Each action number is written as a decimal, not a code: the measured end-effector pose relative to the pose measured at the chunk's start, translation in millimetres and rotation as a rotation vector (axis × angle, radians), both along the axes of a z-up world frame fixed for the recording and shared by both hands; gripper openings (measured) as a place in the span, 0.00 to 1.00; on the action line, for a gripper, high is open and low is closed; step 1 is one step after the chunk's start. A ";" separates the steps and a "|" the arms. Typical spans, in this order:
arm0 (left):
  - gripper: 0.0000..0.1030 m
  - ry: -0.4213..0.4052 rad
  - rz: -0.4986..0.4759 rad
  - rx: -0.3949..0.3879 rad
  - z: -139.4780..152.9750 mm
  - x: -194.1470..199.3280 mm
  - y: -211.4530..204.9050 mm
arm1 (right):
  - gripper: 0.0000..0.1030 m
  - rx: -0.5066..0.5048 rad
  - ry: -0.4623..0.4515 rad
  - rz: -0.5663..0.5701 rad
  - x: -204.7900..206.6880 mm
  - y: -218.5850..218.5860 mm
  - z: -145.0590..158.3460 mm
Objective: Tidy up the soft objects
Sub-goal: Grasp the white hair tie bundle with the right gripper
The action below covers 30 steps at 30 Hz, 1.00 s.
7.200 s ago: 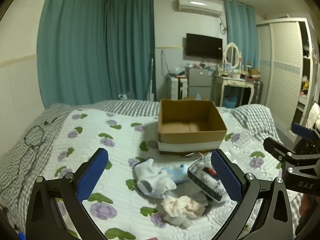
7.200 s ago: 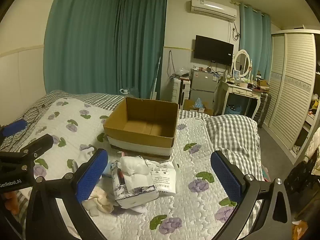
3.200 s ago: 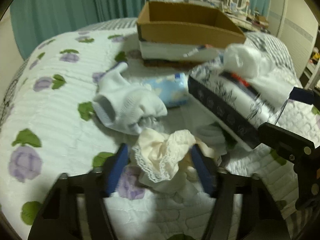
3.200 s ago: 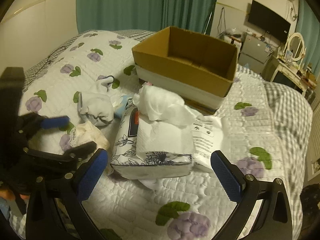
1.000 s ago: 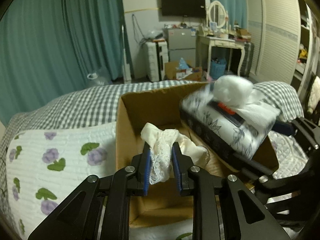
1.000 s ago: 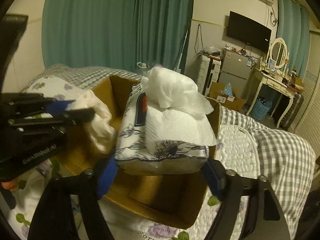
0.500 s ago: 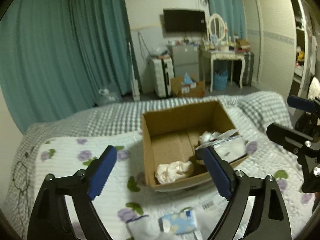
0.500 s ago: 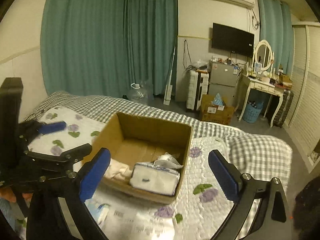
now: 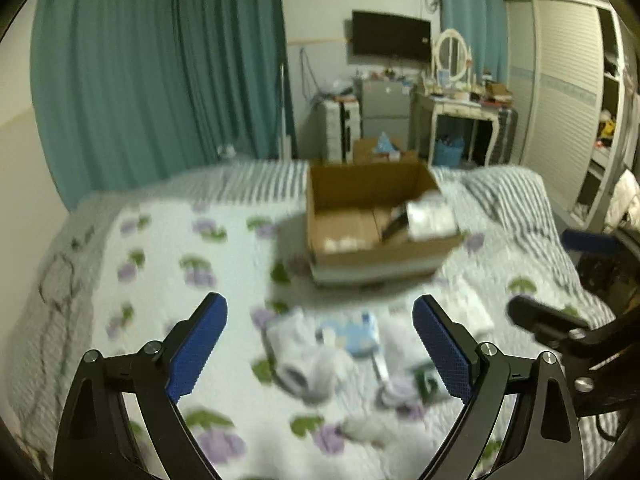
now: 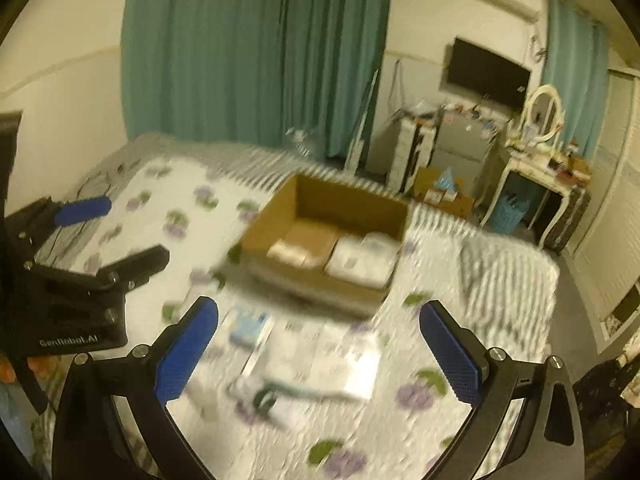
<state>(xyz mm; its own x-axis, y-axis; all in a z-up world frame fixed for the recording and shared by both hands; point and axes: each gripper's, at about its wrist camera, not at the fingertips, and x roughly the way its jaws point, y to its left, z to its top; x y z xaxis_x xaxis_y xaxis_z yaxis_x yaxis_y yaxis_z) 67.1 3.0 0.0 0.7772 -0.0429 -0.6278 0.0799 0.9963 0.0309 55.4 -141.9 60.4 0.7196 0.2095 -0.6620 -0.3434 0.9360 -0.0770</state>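
You see a matt brown cardboard box on the quilted, stitched white floral cloth bedspread. Each matt black plastic hand-held gripper, left and right, carries 2 rough, knurled blue pads and shiny metal screws.

We see teal curtains, a white quilt printed with purple flowers and green leaves, a grey-checked blanket, a brown cardboard box, and blue pads on black fingers.
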 end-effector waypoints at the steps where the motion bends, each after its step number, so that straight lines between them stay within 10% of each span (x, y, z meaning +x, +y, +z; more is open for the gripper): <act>1: 0.93 0.010 0.002 -0.005 -9.9 -3.1 1.2 | 0.98 0.004 0.040 -0.004 -1.0 1.0 -12.7; 15: 0.92 0.219 0.126 -0.007 -124.8 -9.2 23.0 | 0.85 -0.070 0.303 0.125 16.7 29.6 -175.3; 23: 0.91 0.227 0.097 0.027 -130.4 -10.5 10.5 | 0.56 -0.142 0.360 0.159 29.2 49.0 -209.1; 30: 0.91 0.247 0.049 0.043 -133.6 -11.2 -10.0 | 0.37 -0.047 0.283 0.060 16.5 20.5 -173.2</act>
